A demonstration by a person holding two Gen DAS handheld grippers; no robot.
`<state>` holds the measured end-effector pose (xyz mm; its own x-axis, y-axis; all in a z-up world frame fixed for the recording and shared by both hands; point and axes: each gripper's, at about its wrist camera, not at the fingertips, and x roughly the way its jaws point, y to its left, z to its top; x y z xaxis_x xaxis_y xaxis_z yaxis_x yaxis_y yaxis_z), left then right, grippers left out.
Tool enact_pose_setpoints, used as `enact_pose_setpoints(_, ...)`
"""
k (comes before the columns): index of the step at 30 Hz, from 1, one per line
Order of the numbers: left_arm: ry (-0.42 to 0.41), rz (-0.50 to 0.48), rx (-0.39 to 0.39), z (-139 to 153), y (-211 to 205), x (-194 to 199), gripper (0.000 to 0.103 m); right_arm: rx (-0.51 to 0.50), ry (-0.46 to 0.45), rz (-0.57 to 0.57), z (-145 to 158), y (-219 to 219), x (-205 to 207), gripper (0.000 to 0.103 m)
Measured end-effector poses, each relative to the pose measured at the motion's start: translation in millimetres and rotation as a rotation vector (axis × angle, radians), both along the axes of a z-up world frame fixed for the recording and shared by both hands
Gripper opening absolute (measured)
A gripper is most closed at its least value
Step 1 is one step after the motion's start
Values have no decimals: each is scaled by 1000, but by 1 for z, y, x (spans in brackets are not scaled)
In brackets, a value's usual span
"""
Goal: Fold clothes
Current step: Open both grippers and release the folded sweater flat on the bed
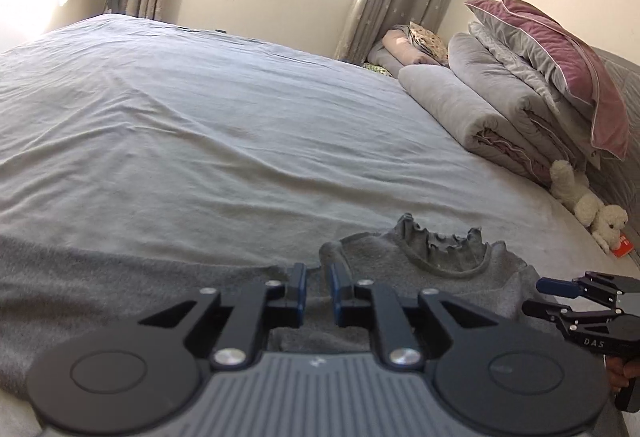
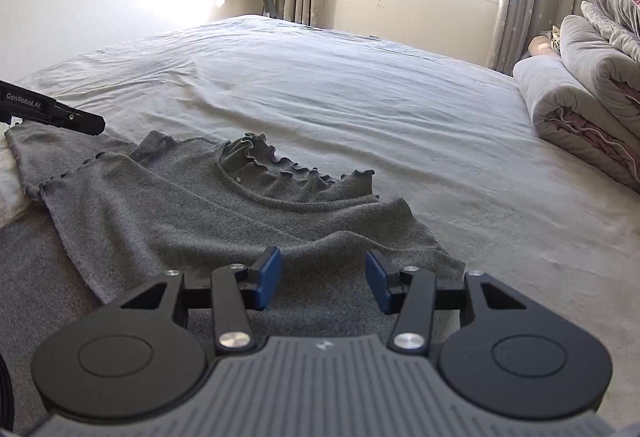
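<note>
My right claw (image 2: 323,283) hangs with jaws apart just above the near shoulder of the grey ruffle-neck top (image 2: 224,213), and my left claw (image 1: 318,291) is narrowly parted, gripping nothing. One sleeve looks folded in; I judge most folding remains. Only the left view shows the stuffed toy (image 1: 588,207) far right.

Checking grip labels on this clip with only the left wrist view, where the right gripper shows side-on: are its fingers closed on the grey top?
Observer: No. In the right wrist view the right gripper has its fingers apart with nothing between them, poised over the grey top.
Operator: Is anything folded in yet on the left side?
Observer: A piece with a ruffled edge lies folded over the top's body there. I cannot tell whether it is a sleeve or the hem.
</note>
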<state>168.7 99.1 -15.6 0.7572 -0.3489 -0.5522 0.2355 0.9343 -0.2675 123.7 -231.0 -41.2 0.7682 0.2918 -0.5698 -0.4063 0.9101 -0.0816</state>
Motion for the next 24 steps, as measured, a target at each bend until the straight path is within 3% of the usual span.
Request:
enact_pose_setpoints(2, -8, -65, 23, 0, -14, 3, 33, 8, 10, -5, -3, 0, -1, 51)
enact_pose_setpoints(6, 14, -197, 91, -6, -51, 12, 34, 14, 19, -9, -9, -2, -3, 51)
enact_pose_setpoints(13, 26, -285, 232, -26, -99, 31, 42, 45, 8, -21, -17, -6, -6, 51)
enact_pose_setpoints(16, 19, -298, 247, -26, -102, 29, 37, 45, 0, -19, -20, -6, -8, 51)
enact_pose_setpoints(18, 13, -319, 251, -25, -102, 23, 27, 52, -1, -19, -21, -8, -8, 51)
enact_pose_setpoints(22, -10, -326, 255, -26, -101, 14, 26, 62, -2, -21, -22, -9, -8, 51)
enact_pose_setpoints(23, -13, -324, 253, -26, -100, 13, 22, 62, -2, -21, -22, -9, -8, 52)
enact_pose_setpoints(24, -14, -322, 254, -27, -100, 13, 11, 62, -2, -21, -22, -9, -8, 52)
